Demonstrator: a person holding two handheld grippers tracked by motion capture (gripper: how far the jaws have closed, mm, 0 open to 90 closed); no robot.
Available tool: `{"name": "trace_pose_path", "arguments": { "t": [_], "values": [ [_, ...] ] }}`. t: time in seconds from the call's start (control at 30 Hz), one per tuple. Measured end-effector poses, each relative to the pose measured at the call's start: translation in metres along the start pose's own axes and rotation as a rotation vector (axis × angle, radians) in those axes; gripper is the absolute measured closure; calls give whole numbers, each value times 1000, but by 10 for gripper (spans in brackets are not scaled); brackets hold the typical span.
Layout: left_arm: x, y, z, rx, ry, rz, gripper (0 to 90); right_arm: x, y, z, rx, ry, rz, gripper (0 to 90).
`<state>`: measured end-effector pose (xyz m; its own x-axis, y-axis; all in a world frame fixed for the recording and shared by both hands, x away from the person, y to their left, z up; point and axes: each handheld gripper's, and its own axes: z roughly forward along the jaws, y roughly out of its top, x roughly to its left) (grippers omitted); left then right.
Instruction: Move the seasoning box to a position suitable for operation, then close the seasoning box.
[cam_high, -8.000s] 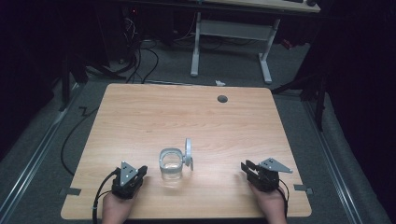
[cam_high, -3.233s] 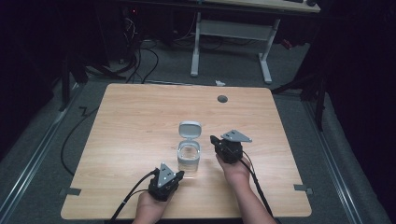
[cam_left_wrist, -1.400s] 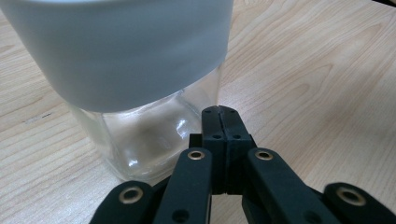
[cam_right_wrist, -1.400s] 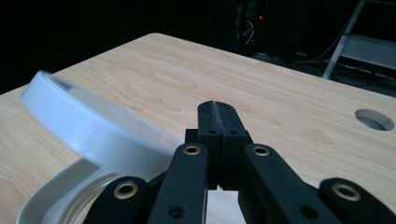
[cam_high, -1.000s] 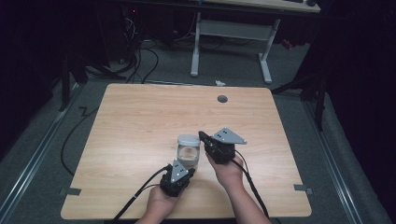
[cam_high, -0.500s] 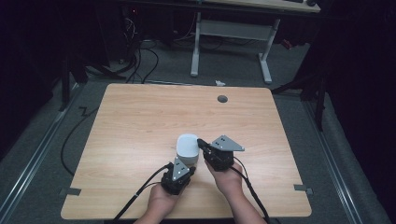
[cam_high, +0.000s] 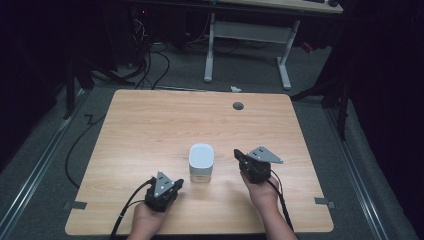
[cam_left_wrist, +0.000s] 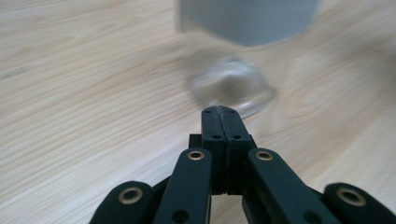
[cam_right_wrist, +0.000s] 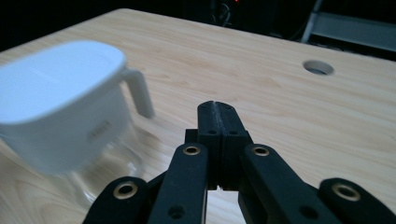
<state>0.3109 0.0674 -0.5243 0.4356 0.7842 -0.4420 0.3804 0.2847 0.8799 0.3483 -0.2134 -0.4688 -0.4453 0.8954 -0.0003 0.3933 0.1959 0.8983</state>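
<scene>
- Item 1, clear container (cam_high: 201, 172): standing upright near the middle of the wooden table (cam_high: 150, 130), toward the person's edge, between the 2 grippers and touching neither. Body is looking like glass or hard clear plastic (cam_right_wrist: 100, 175); judged rigid, smooth and slippery, possibly breakable if tipped. It appears empty, so probably light.
- Item 2, white lid (cam_high: 201, 155): sitting on top of the container, rounded-rectangular, with a side clip or latch hanging down (cam_right_wrist: 139, 93). Judged stiff plastic, matte, easier to hold than the clear wall.
- Hold advice: gripping across the lid's narrow sides, or bracing the clear body low while working the latch, is looking like the safest option.
- Left gripper (cam_high: 176, 183): jaws pressed fully together, holding nothing, pointing at the container's base from just beside it (cam_left_wrist: 219, 110).
- Right gripper (cam_high: 237, 153): jaws likewise closed flat against each other, empty, lying near the container's right side (cam_right_wrist: 215, 106).
- Markings: a small embossed or printed mark is showing on the lid's side wall (cam_right_wrist: 99, 131); too blurred to read. No other writing is showing.
</scene>
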Motion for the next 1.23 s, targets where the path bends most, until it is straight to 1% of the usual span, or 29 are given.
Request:
{"name": "trace_pose_path", "arguments": {
  "t": [0.13, 0.23, 0.27, 0.33, 0.37, 0.43, 0.47, 0.5, 0.53, 0.6, 0.67, 0.73, 0.8, 0.83, 0.87, 0.9, 1.0, 1.13, 1.23],
  "values": [
    [28, 14, -10, -29, 65, -2, 873, -16, -13, -8, 20, -41, 20, 893],
    [51, 24, -17, -54, 118, -10, 847, -30, -23, -15, 37, -75, 35, 881],
    [58, 27, -18, -60, 134, -13, 830, -35, -26, -17, 41, -86, 38, 874],
    [70, 32, -22, -69, 166, -22, 746, -44, -33, -22, 52, -111, 48, 836],
    [75, 34, -23, -74, 182, -27, 700, -49, -37, -25, 60, -123, 51, 813],
    [83, 38, -28, -97, 205, -33, 643, -60, -46, -32, 74, -148, 65, 796],
    [88, 39, -29, -107, 224, -30, 626, -64, -50, -34, 78, -156, 77, 789],
    [90, 40, -30, -112, 235, -29, 591, -74, -59, -40, 89, -176, 99, 769],
    [94, 41, -32, -118, 253, -17, 591, -74, -59, -40, 89, -176, 99, 769],
    [102, 42, -35, -121, 297, 6, 556, -81, -68, -46, 99, -197, 119, 753],
    [108, 42, -41, -133, 327, 19, 537, -87, -76, -54, 109, -210, 134, 723],
    [111, 42, -48, -141, 342, 18, 529, -90, -82, -63, 110, -224, 146, 687],
    [114, 40, -55, -143, 342, -10, 531, -90, -87, -72, 97, -245, 151, 678],
    [113, 39, -57, -138, 337, -18, 535, -90, -90, -75, 93, -250, 163, 673],
    [112, 38, -57, -137, 333, -12, 539, -90, -91, -77, 89, -248, 176, 671],
    [111, 38, -57, -128, 330, -3, 540, -90, -91, -78, 85, -244, 176, 669],
    [105, 36, -54, -121, 317, 16, 539, -90, -88, -77, 79, -241, 159, 668],
    [104, 35, -53, -118, 314, 4, 542, -88, -88, -77, 81, -237, 168, 669],
    [105, 35, -52, -119, 316, -4, 547, -88, -88, -77, 79, -236, 163, 669]
  ]
}}
